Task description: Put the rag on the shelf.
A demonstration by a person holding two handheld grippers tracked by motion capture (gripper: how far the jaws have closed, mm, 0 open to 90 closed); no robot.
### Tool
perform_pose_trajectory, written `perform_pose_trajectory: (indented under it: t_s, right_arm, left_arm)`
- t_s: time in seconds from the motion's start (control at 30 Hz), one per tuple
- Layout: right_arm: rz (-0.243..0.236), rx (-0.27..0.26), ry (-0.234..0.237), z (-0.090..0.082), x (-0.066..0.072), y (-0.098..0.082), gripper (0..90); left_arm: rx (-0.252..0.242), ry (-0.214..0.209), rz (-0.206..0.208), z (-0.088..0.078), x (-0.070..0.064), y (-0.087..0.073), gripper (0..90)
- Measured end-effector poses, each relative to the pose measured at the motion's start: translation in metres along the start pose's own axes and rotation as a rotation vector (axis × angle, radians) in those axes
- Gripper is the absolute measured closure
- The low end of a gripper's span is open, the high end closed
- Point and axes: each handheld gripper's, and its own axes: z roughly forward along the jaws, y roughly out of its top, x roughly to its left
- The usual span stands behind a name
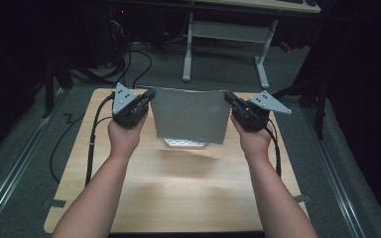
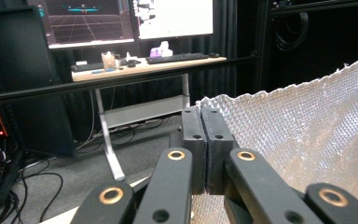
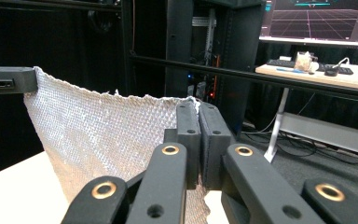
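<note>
A grey waffle-textured cloth [image 1: 191, 119] hangs spread above the wooden table [image 1: 178, 193], held up by its two top corners. My left gripper [image 1: 150, 94] is shut on the cloth's top left corner. In the left gripper view, that gripper [image 2: 206, 112] has its jaws pressed together on the cloth [image 2: 307, 135]. My right gripper [image 1: 228, 96] is shut on the top right corner. The right gripper view has its jaws [image 3: 198, 106] clamped on the cloth [image 3: 107, 140], with the other gripper [image 3: 9, 79] at the far corner. The cloth's lower edge [image 1: 186, 144] rests folded on the table.
A desk [image 2: 144, 65] with a keyboard and monitors stands beyond the table, its white legs [image 1: 188, 49] on the grey floor. Cables [image 1: 129, 59] lie on the floor at the back left. Black cables trail from both grippers along the forearms.
</note>
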Motion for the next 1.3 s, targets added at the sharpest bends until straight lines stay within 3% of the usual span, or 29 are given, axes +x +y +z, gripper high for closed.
perform_pose_trajectory:
  t_s: [0.33,0.4,0.67,0.7,0.83,0.97,1.3]
  right_arm:
    - [0.047,-0.002,-0.006,0.03,-0.014,0.002,88.9]
    - [0.052,0.011,-0.011,0.037,-0.016,0.0,88.9]
    - [0.031,0.078,-0.028,0.061,-0.026,0.001,89.0]
    - [0.026,0.101,-0.035,0.068,-0.03,0.0,89.0]
    - [0.014,0.15,-0.048,0.078,-0.035,-0.007,89.0]
    - [-0.004,0.191,-0.052,0.083,-0.036,-0.019,89.0]
    - [0.012,0.276,-0.03,0.089,-0.037,-0.053,89.0]
  left_arm:
    - [0.025,0.043,-0.008,0.03,0.015,-0.002,90.0]
    - [0.023,0.049,-0.01,0.033,0.017,-0.002,90.0]
    - [0.091,0.069,-0.017,0.059,0.031,-0.004,90.0]
    - [0.132,0.06,-0.031,0.067,0.034,-0.01,90.0]
    - [0.208,0.025,-0.042,0.078,0.038,-0.027,90.0]
    - [0.245,-0.015,-0.078,0.08,0.041,-0.044,90.0]
    - [0.327,-0.066,-0.117,0.077,0.035,-0.085,90.0]
